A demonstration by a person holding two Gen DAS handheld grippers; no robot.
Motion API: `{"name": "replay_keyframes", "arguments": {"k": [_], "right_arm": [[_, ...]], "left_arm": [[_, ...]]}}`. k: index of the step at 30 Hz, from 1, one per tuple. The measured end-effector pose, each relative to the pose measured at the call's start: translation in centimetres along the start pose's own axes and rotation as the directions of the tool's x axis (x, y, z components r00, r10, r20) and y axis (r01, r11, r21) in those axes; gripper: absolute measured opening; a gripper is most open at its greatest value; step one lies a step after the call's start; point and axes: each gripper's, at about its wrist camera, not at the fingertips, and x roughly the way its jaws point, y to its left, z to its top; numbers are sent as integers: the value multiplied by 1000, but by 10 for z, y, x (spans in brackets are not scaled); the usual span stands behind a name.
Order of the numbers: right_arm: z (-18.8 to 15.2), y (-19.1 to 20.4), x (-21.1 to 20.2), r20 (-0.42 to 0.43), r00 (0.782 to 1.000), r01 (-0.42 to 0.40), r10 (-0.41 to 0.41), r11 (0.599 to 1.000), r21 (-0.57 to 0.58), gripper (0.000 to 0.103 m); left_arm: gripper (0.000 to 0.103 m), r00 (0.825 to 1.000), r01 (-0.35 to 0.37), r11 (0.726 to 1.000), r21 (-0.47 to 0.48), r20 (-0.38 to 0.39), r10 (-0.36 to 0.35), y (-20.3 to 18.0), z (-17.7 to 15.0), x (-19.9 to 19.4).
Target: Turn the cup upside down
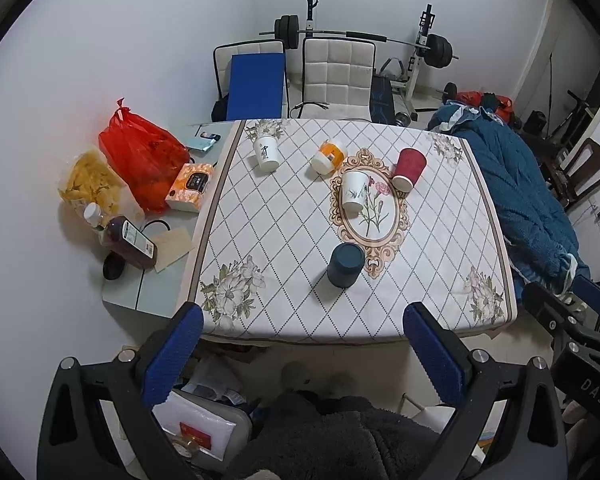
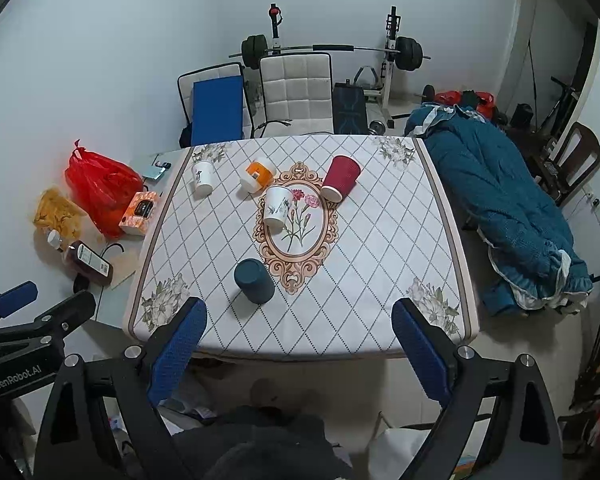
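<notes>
Several cups stand on the patterned tablecloth (image 1: 284,248). A dark blue cup (image 1: 345,265) (image 2: 254,281) is nearest, with its closed end facing up. Farther back are a white flower-print cup (image 1: 355,190) (image 2: 278,205), a red ribbed cup (image 1: 408,169) (image 2: 340,178), an orange-and-white cup (image 1: 329,156) (image 2: 257,175) and a white cup with black writing (image 1: 266,153) (image 2: 203,177). My left gripper (image 1: 304,320) is open and empty, held back off the table's near edge. My right gripper (image 2: 300,316) is also open and empty, short of the near edge.
Left of the cloth sit a red plastic bag (image 1: 142,152), a bag of chips (image 1: 88,184), an orange tissue box (image 1: 190,186) and a dark bottle (image 1: 130,242). Two chairs (image 1: 336,76) stand behind the table. A blue quilt (image 1: 520,196) lies at the right.
</notes>
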Motion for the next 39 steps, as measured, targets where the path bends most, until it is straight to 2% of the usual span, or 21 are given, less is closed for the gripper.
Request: {"name": "replay_keyframes", "arguments": {"k": [18, 39], "right_arm": [[-15, -1, -3, -32, 999, -1, 1, 1000, 10, 96], [-13, -6, 4, -56, 998, 8, -8, 1000, 3, 96]], "left_arm": [[102, 1000, -13, 1000, 8, -23, 13, -4, -14, -3], [102, 998, -38, 999, -10, -40, 37, -8, -14, 3]]}}
